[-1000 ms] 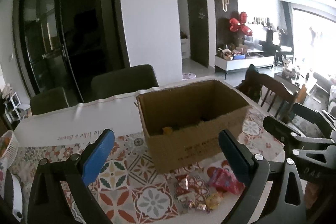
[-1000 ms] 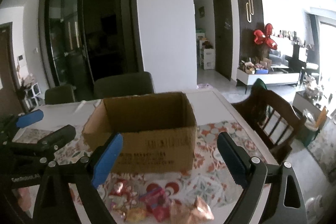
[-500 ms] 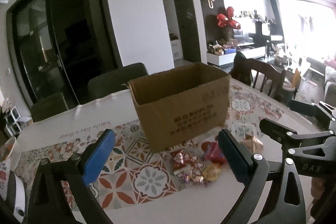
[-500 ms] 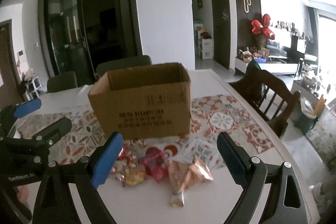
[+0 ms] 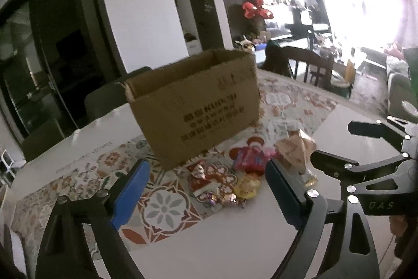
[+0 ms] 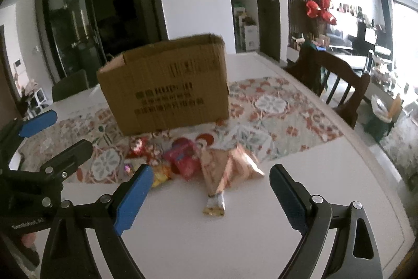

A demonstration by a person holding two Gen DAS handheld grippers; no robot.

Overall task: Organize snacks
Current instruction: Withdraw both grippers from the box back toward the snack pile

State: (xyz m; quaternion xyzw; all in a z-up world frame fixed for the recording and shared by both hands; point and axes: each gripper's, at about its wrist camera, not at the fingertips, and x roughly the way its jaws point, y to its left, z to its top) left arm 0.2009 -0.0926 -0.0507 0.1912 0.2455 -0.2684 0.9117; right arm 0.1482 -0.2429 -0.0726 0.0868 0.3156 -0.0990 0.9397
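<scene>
A cardboard box (image 5: 193, 106) stands open-topped on the patterned mat (image 5: 167, 203) near the middle of both views, and the snacks lie in a loose heap on the surface (image 6: 235, 239) just in front of it. None of this heap is in the box yet.

The left claw (image 5: 206, 196) hangs low over the near edge of the heap. Its jaws are closing a little, yet they grip nothing; the red packets (image 5: 216, 178), a yellow one (image 5: 247, 187) and some small foil sweets lie beyond the blue pads, apart from them. In the right-hand view the right claw (image 6: 209, 196) is spread wide and empty, with a pale orange bag (image 6: 227, 169) and a small bar (image 6: 214, 205) lying on the surface between its fingers, untouched.

To do this pick-up well, I would take one packet per claw and leave the clump alone. The orange bag looks soft and puffy, so pinch it across a flat seam. The pink packet (image 6: 184, 158) overlaps its neighbours; coming in low from the near side should keep the others from being dragged along. The two claws sit close together at the heap, so one should lift clear before the other closes.
</scene>
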